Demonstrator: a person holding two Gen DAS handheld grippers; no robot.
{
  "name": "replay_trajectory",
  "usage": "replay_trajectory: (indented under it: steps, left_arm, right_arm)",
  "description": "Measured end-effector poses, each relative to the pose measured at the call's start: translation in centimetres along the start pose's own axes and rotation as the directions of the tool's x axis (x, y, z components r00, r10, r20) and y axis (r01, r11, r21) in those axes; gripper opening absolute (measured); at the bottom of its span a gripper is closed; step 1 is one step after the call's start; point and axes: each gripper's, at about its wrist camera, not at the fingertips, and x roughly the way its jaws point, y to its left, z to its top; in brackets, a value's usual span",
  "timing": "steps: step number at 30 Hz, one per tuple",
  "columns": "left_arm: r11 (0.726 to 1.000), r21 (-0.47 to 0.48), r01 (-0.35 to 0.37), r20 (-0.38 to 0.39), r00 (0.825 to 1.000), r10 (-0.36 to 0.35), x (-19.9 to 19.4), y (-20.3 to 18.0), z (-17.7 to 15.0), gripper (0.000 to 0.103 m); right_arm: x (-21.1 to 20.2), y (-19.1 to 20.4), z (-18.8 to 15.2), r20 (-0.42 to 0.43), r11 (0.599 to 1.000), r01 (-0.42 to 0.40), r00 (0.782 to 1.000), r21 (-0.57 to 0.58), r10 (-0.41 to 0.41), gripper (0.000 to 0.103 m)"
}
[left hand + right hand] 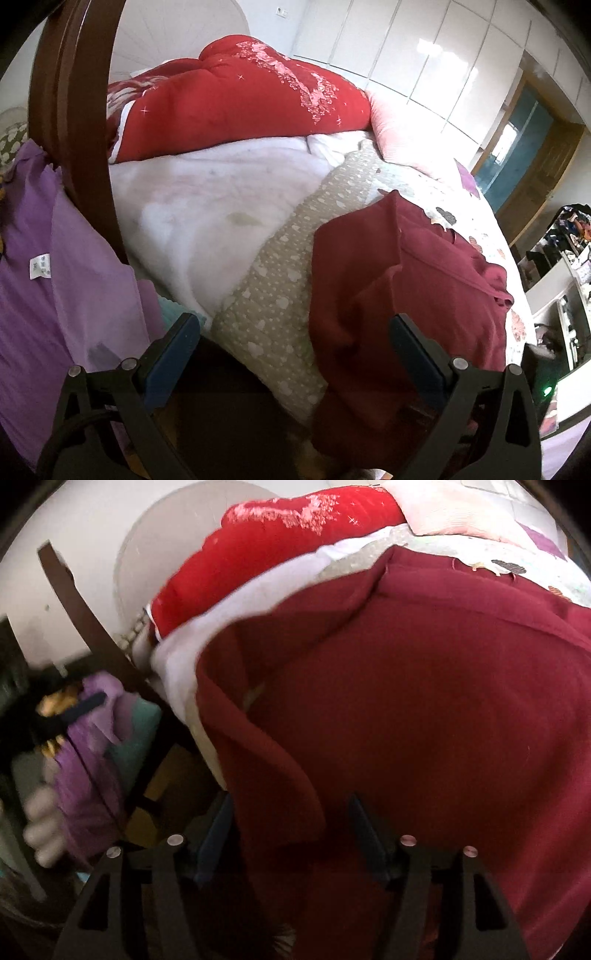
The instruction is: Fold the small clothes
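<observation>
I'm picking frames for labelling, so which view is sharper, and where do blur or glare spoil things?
Left wrist view: sharp, though window glare washes out the wardrobe doors, with fisheye bending at the edges. Right wrist view: motion-blurred, worst at the left over the purple garment; the maroon garment fills it as a soft, dark mass.

Bedroom in a home.
Big bed (229, 206) w/ red blanket (240, 99), pink pillow (402, 125), white closet doors (424, 51).
</observation>
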Motion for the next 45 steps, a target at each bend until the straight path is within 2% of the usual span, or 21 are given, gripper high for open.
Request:
replay_trajectory:
  steps: [3, 4, 5, 7, 8, 15, 18, 19, 20, 23, 25, 26, 27, 28, 31, 34, 36, 39, 42, 44, 45]
  left_arm:
    - [1.000, 0.001, 0.010, -0.003, 1.000, -0.010, 0.0, 0.0, -0.2, 0.102]
    - [1.000, 0.001, 0.013, -0.005, 1.000, -0.013, 0.0, -0.1, -0.3, 0.102]
    - [1.000, 0.000, 0.017, -0.006, 1.000, -0.017, 0.1, 0.0, -0.3, 0.102]
    - [1.000, -0.005, 0.023, -0.007, 1.000, -0.024, 0.1, 0.2, -0.4, 0.102]
    - [1.000, -0.011, 0.025, -0.004, 1.000, -0.025, 0.0, 0.4, -0.3, 0.102]
    - [0.997, -0.076, 0.003, 0.002, 1.000, -0.003, 0.1, 2.9, -0.1, 0.102]
    - [0.997, -0.081, -0.004, -0.006, 1.000, 0.003, 0.4, 3.3, -0.3, 0.102]
    - [0.997, -0.082, -0.003, -0.009, 1.000, 0.002, 0.5, 3.3, -0.3, 0.102]
    - [0.997, -0.082, -0.001, -0.013, 1.000, 0.000, 0.6, 3.3, -0.3, 0.102]
    - [0.998, -0.070, 0.005, -0.018, 1.000, -0.006, 0.8, 3.0, -0.4, 0.102]
    - [0.998, -0.065, 0.006, -0.020, 1.000, -0.008, 0.8, 2.9, -0.5, 0.102]
    - [0.998, -0.065, 0.007, -0.021, 1.000, -0.009, 0.9, 2.9, -0.5, 0.102]
    - [0.998, -0.066, 0.008, -0.023, 1.000, -0.010, 0.9, 2.9, -0.5, 0.102]
    - [0.998, -0.067, 0.007, -0.024, 1.000, -0.009, 1.0, 2.9, -0.5, 0.102]
    - [0.998, -0.069, 0.011, -0.024, 1.000, -0.013, 1.0, 3.0, -0.5, 0.102]
    - [0.997, -0.072, 0.021, -0.021, 1.000, -0.023, 0.9, 3.0, -0.5, 0.102]
    - [0.997, -0.073, 0.030, -0.020, 0.999, -0.031, 0.7, 2.8, -0.6, 0.102]
    - [0.996, -0.071, 0.045, -0.020, 0.999, -0.047, 0.5, 2.6, -0.6, 0.102]
    - [0.996, -0.062, 0.060, -0.023, 0.998, -0.062, 0.4, 2.1, -0.8, 0.102]
    - [0.996, -0.048, 0.074, -0.027, 0.997, -0.075, 0.4, 1.6, -1.0, 0.102]
    - [0.996, -0.042, 0.077, -0.027, 0.997, -0.078, 0.2, 1.4, -1.1, 0.102]
  right_arm:
    - [0.2, 0.3, -0.8, 0.011, 0.997, 0.070, 0.998, -0.042, -0.069, 0.066]
    - [0.4, 0.4, -0.7, 0.013, 0.993, 0.104, 0.995, -0.061, -0.104, 0.053]
    - [0.7, 0.7, -0.7, 0.012, 0.988, 0.138, 0.990, -0.075, -0.137, 0.032]
    - [1.2, 1.1, -0.6, -0.006, 0.983, 0.160, 0.987, -0.094, -0.161, 0.016]
    - [1.2, 1.1, -0.5, -0.008, 0.985, 0.154, 0.988, -0.083, -0.156, 0.012]
    - [-0.7, 0.5, -0.6, 0.043, 0.978, 0.202, 0.979, -0.046, -0.200, 0.008]
    - [-0.7, 0.6, -0.4, 0.042, 0.982, 0.182, 0.983, -0.048, -0.180, 0.010]
    - [-0.5, 0.5, -0.5, 0.032, 0.983, 0.176, 0.984, -0.043, -0.175, 0.013]
    - [-0.1, 0.4, -0.5, 0.014, 0.984, 0.174, 0.985, -0.034, -0.174, 0.026]
    - [0.7, 0.4, -0.8, 0.010, 0.987, 0.156, 0.988, -0.031, -0.156, 0.051]
    - [1.1, 1.1, -1.0, 0.021, 0.984, 0.170, 0.985, -0.061, -0.169, 0.052]
    - [1.3, 1.6, -1.0, 0.021, 0.978, 0.186, 0.982, -0.089, -0.185, 0.044]
    - [1.5, 2.0, -1.0, 0.018, 0.969, 0.215, 0.977, -0.119, -0.215, 0.028]
    - [1.6, 2.2, -0.8, 0.007, 0.964, 0.228, 0.973, -0.134, -0.229, 0.007]
    - [0.7, 2.6, 1.2, 0.001, 0.968, 0.215, 0.976, -0.131, -0.216, 0.007]
    - [-2.6, 4.3, 6.3, 0.068, 0.971, 0.191, 0.981, -0.143, -0.183, 0.006]
    - [-6.3, 6.0, 10.9, 0.147, 0.976, 0.159, 0.980, -0.146, -0.138, 0.006]
    - [-13.4, 9.3, 17.3, 0.308, 0.972, 0.155, 0.947, -0.179, -0.095, 0.006]
    - [-20.9, 11.9, 21.8, 0.467, 0.970, 0.160, 0.883, -0.185, -0.056, 0.006]
    - [-23.8, 12.2, 22.9, 0.525, 0.959, 0.226, 0.845, -0.171, -0.105, 0.006]
    - [-24.2, 12.0, 23.1, 0.527, 0.955, 0.251, 0.839, -0.160, -0.133, 0.006]
